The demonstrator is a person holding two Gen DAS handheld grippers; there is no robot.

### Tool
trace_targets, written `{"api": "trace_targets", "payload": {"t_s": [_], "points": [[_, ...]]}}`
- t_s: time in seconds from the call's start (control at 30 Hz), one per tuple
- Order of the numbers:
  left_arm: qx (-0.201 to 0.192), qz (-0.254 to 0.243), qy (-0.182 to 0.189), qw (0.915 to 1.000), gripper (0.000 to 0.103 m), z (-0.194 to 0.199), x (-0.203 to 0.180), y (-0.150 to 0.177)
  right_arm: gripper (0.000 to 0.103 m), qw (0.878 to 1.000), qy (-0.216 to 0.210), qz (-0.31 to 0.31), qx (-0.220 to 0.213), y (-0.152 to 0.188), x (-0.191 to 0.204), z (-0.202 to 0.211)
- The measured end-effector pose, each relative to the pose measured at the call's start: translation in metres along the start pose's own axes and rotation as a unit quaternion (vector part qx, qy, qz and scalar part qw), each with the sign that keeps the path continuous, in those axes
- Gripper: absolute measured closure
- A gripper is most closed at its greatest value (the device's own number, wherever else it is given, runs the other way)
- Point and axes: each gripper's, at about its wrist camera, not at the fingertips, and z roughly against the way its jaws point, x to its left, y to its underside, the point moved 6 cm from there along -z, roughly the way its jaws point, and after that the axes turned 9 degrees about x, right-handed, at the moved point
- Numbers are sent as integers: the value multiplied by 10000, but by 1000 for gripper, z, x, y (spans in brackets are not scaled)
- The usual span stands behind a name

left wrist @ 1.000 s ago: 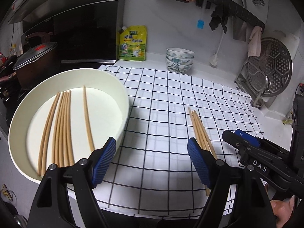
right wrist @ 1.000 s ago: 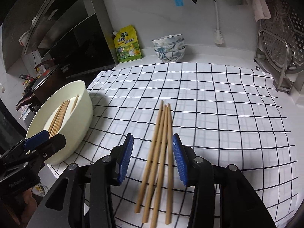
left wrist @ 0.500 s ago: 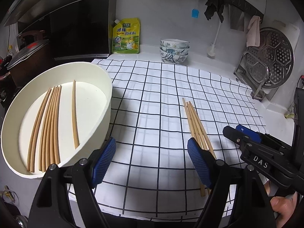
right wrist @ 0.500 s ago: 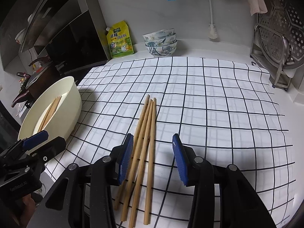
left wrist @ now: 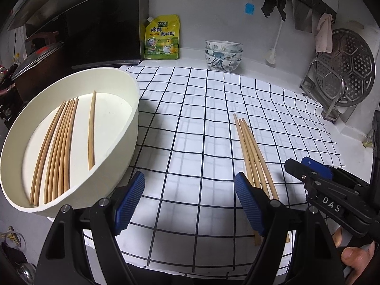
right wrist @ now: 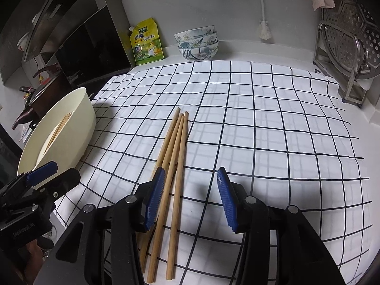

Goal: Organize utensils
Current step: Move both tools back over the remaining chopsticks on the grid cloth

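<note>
Chopsticks, four of them, lie loose and close together on the checked cloth covering the surface. The right gripper hangs just above their near half, its jaws opening; its left pad is over the bundle's left edge, and nothing is pinched. The left gripper has its jaws wide apart and empty, over bare cloth between the chopsticks and the bowl. The white bowl sits at the cloth's left edge and already contains a row of chopsticks.

The step in hand appears to be picking up the loose four. To do it well, the right gripper should probably shift left until both pads straddle the whole bundle, lower to the cloth, then close squarely across the sticks so none rolls free.
</note>
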Motion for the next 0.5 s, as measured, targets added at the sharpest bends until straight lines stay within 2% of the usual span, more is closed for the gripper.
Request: {"api": "trace_targets", "payload": {"t_s": [0.27,0.5], "points": [[127,-6,-46,9999,25,-10,-4,8,57,9998,30,-50,175,3,-8,-8],[213,26,-96,9997,25,-17,0,10,57,9990,136,197,387,10,1,-22]]}}
